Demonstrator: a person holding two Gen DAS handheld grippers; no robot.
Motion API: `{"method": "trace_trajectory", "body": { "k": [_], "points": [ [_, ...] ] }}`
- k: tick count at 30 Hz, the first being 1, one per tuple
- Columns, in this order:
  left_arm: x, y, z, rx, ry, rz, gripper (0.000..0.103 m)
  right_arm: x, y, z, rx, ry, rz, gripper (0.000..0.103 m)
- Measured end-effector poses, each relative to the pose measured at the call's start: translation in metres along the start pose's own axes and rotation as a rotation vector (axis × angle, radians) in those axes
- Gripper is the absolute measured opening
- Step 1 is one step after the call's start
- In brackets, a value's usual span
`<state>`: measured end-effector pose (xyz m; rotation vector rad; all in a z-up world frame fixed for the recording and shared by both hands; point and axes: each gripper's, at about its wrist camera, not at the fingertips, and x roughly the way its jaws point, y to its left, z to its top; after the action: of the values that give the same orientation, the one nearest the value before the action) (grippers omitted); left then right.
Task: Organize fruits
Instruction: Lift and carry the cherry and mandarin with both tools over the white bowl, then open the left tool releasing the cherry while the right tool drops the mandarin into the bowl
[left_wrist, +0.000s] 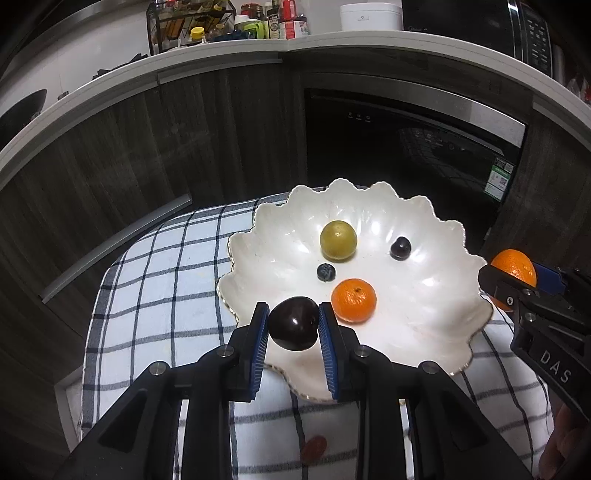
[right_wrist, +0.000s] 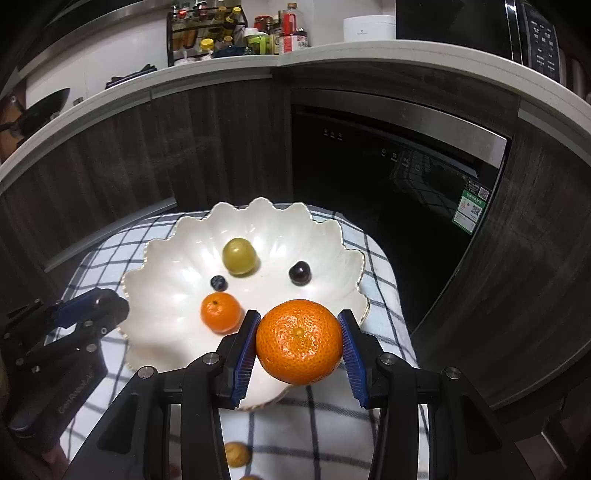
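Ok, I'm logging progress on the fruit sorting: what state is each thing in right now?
Left gripper: shut on the dark plum, above the dish rim.
Right gripper: shut on the large mandarin.
White scalloped dish: upright on the checked cloth.
Small mandarin, green fruit, blueberry, dark grape: resting in the dish.

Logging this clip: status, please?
Left tongs shut on dark plum. Right tongs shut on mandarin. Both over scalloped bowl. Nothing blocking.
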<state>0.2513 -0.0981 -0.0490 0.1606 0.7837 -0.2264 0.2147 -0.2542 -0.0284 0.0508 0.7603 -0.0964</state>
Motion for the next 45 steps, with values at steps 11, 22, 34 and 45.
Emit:
{"method": "trace_trajectory", "body": {
  "k": [11,22,34,45],
  "points": [
    [0.034,0.000,0.014,-0.008,0.018,-0.008,0.028,0.035,-0.004,0.012,0.003,0.031,-0.007,0.044],
    [0.062,0.001,0.023,-0.015,0.064,-0.001,0.028,0.067,-0.003,0.018,-0.001,0.072,-0.012,0.044],
    [0.070,0.003,0.017,-0.007,0.086,0.011,0.047,0.083,0.006,0.015,-0.031,0.113,-0.009,0.045],
    [0.055,0.011,0.020,-0.026,0.047,0.043,0.071,0.066,0.005,0.020,-0.020,0.058,-0.050,0.077]
  ]
}}
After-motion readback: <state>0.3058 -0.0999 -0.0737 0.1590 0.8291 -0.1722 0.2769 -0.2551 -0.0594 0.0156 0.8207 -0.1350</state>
